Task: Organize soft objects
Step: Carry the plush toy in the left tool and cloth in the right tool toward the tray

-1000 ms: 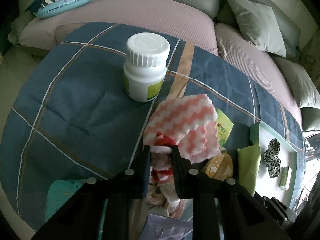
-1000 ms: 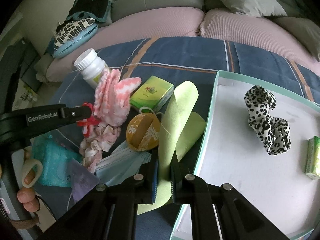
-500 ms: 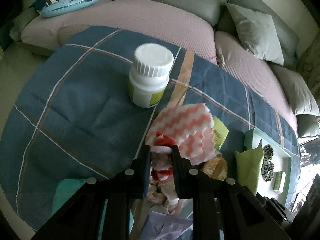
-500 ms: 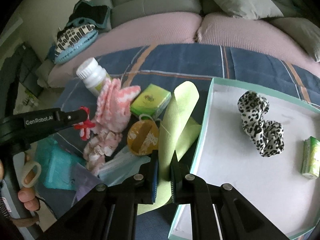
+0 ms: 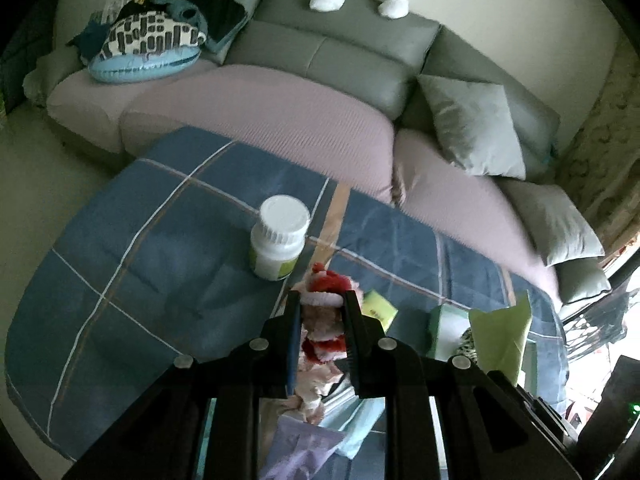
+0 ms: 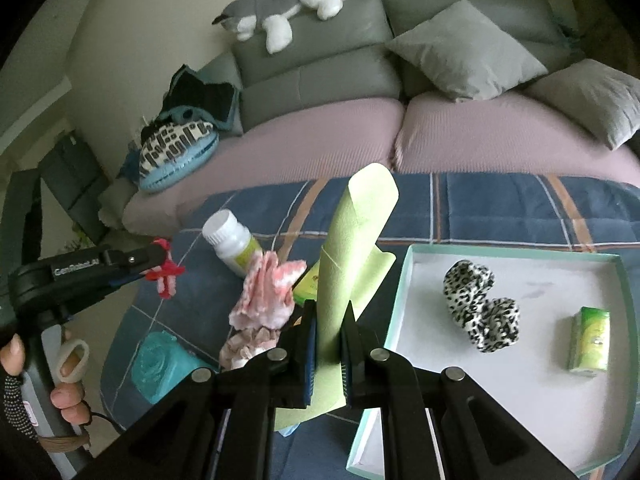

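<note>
My left gripper (image 5: pixel 322 300) is shut on a small red-and-white fabric piece (image 5: pixel 326 286), held above the blue plaid blanket (image 5: pixel 160 264). In the right wrist view that left gripper (image 6: pixel 158 258) is at the left, with the fabric piece (image 6: pixel 165 276) hanging from its tips. My right gripper (image 6: pixel 329 314) is shut on a light green cloth (image 6: pixel 356 240), which stands up between the pads, lifted beside the tray. The white tray with a teal rim (image 6: pixel 402 284) holds a leopard-print scrunchie (image 6: pixel 480 312) and a green tissue pack (image 6: pixel 590 338). A pink zigzag cloth (image 6: pixel 268 296) lies crumpled on the blanket.
A white pill bottle (image 5: pixel 280 240) stands on the blanket. Near it lie a green box (image 5: pixel 378 308), a teal bag (image 6: pixel 160 364), a pale blue mask (image 5: pixel 360 420) and a purple packet (image 5: pixel 300 448). A grey sofa with pillows (image 6: pixel 464 52) and a plush dog (image 6: pixel 276 12) is behind.
Both grippers have risen and tilted up, each still shut on its item. The red-and-white piece has come off the pile, and the green cloth hangs higher beside the tray.
</note>
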`<action>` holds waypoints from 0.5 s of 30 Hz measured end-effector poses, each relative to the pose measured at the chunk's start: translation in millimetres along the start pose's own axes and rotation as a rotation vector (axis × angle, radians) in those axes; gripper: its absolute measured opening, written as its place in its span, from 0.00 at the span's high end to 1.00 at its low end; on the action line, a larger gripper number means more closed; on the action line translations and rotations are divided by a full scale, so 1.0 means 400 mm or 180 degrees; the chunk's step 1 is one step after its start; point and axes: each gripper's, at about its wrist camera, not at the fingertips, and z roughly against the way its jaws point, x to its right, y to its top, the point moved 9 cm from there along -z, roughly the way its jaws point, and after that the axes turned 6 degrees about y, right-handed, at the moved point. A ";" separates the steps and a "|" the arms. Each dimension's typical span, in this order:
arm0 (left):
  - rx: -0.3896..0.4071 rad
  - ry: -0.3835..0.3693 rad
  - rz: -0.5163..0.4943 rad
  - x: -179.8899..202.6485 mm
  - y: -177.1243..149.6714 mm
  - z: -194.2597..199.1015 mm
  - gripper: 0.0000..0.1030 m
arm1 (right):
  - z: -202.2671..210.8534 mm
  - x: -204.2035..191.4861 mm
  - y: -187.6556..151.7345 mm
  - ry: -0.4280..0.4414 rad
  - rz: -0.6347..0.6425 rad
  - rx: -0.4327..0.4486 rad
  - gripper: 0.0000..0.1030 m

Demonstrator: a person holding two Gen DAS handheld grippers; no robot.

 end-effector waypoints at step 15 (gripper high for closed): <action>0.0041 -0.0305 -0.0277 0.140 -0.022 0.037 0.80 | 0.124 0.147 0.020 -0.0400 -0.0290 0.0254 0.90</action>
